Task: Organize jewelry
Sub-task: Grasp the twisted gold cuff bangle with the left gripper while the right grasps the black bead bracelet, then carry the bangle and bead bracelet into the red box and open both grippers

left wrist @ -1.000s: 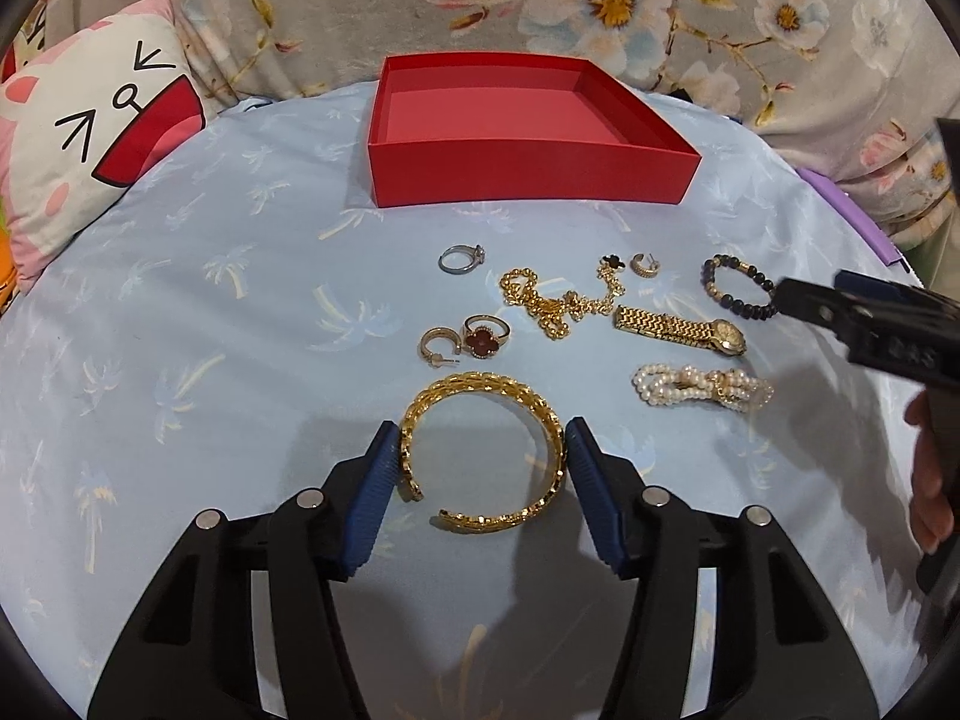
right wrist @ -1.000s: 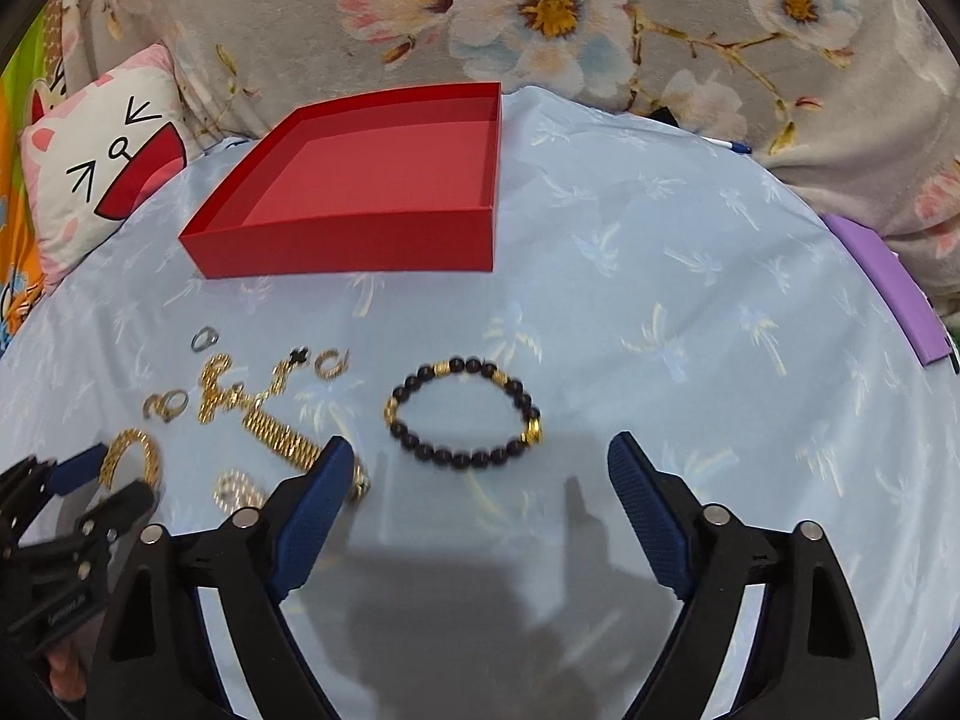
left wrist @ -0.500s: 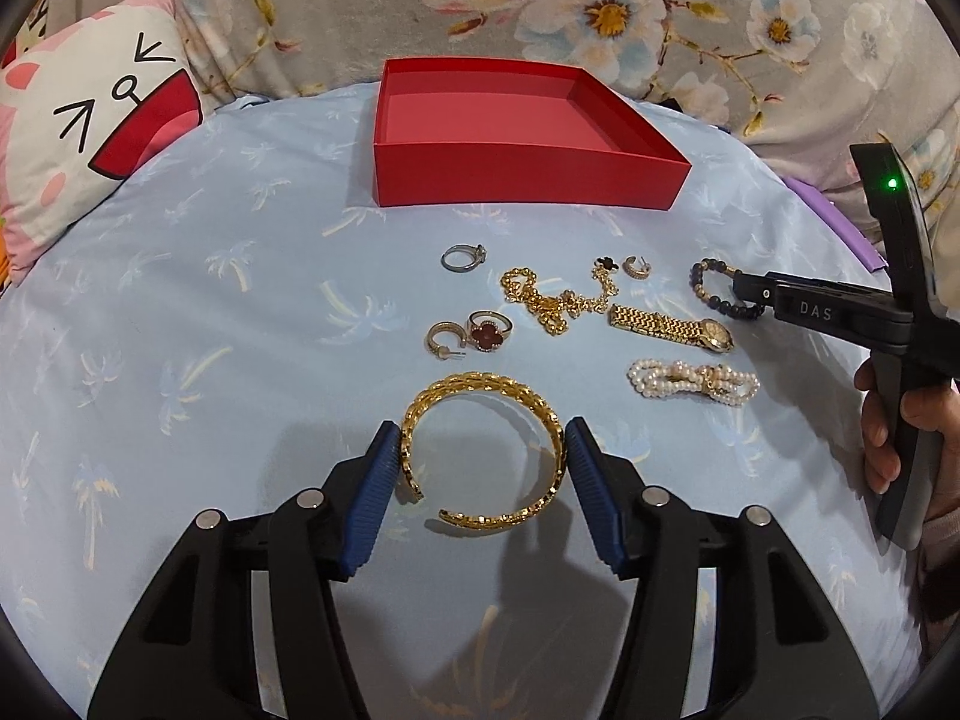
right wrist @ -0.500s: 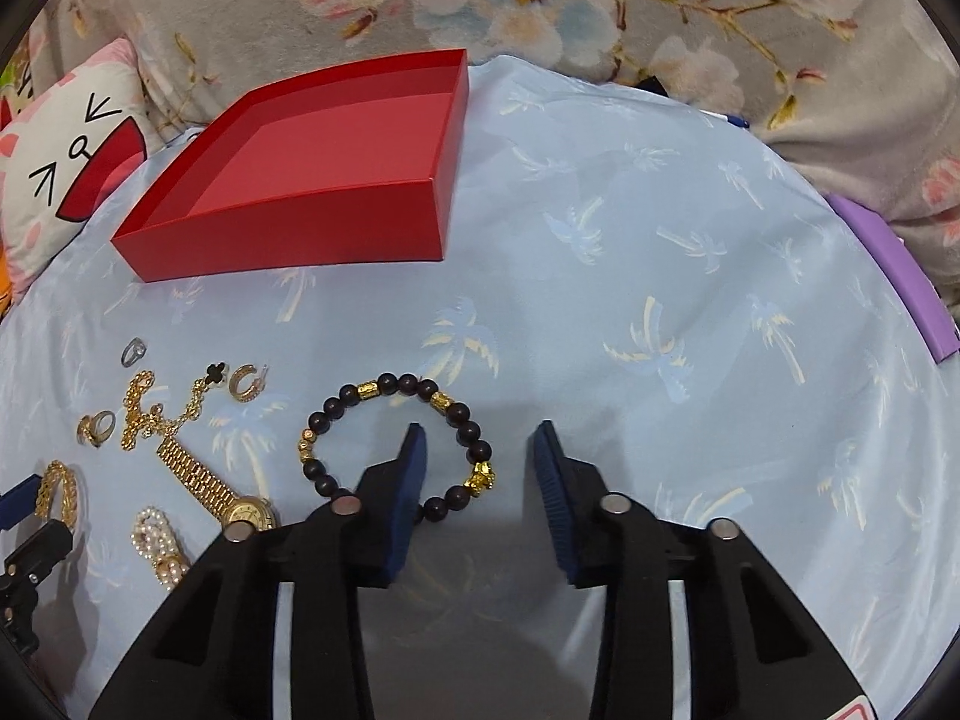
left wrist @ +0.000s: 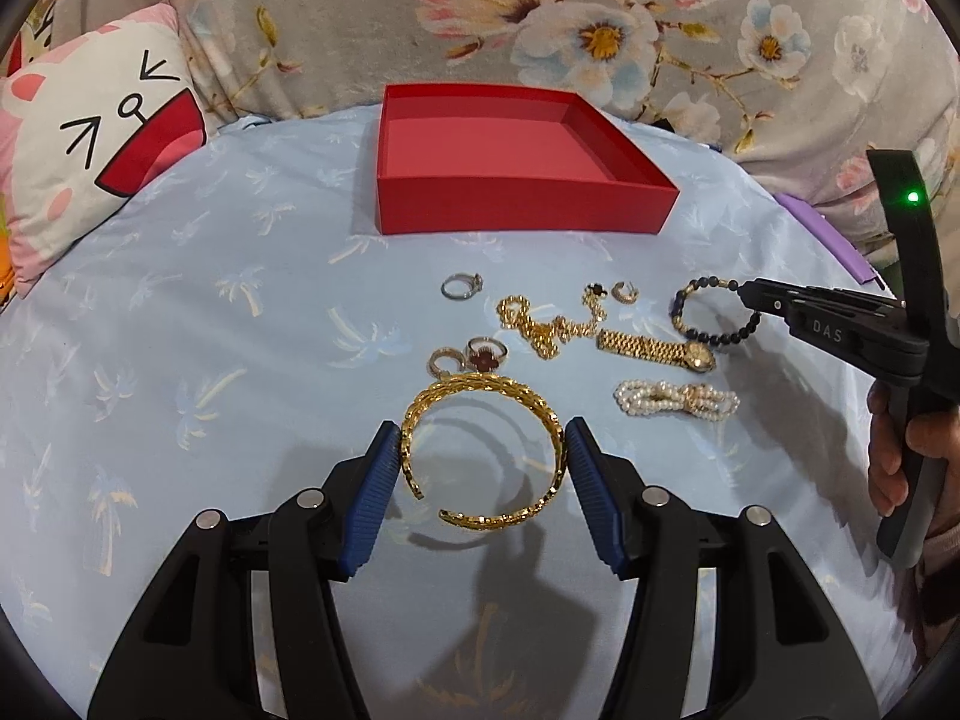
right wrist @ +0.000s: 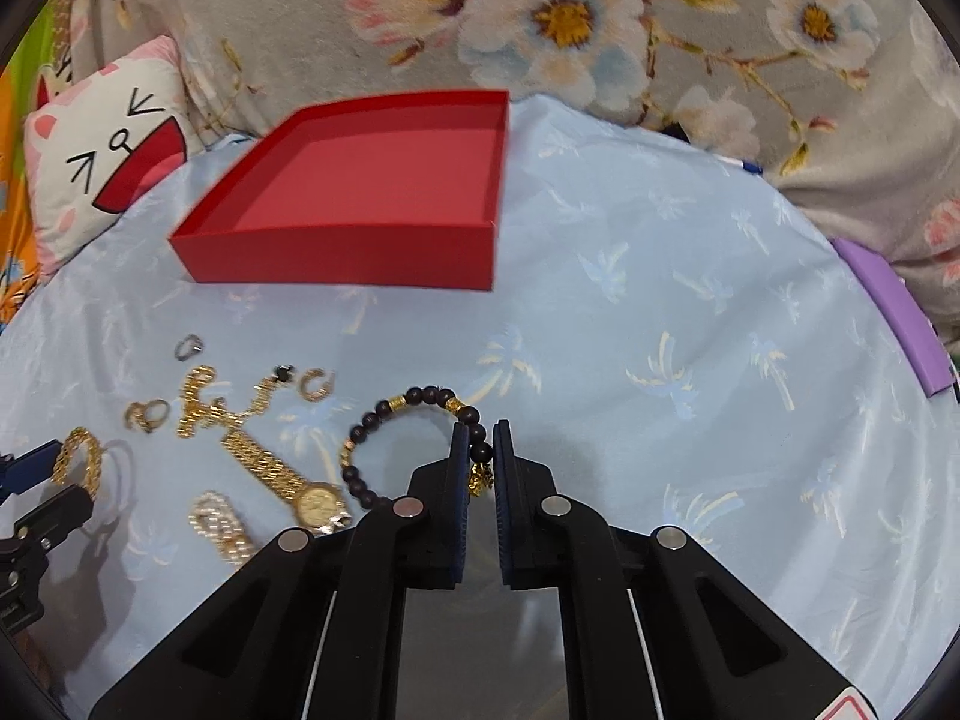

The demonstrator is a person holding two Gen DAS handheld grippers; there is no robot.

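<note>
My left gripper (left wrist: 483, 456) is shut on a gold cuff bangle (left wrist: 486, 402), its blue pads touching both sides. My right gripper (right wrist: 480, 450) is shut on one side of a dark bead bracelet (right wrist: 360, 456) with gold beads; the bracelet also shows in the left wrist view (left wrist: 690, 312). An empty red box (left wrist: 510, 144) sits at the back, also in the right wrist view (right wrist: 372, 192). On the blue cloth lie a gold watch (left wrist: 660, 349), a pearl bracelet (left wrist: 675, 399), a gold chain (left wrist: 549, 327), a silver ring (left wrist: 461, 286), a red clover ring (left wrist: 486, 354) and small gold earrings (left wrist: 624, 291).
A cat-face cushion (left wrist: 90, 138) lies at the left. A floral blanket (left wrist: 600, 18) runs along the back. A purple strip (right wrist: 894, 312) lies at the right edge of the cloth. The right hand tool (left wrist: 840, 330) reaches in from the right in the left wrist view.
My right gripper has closed from wide open onto the bead bracelet. My left gripper has stayed on the bangle and raised it slightly.
</note>
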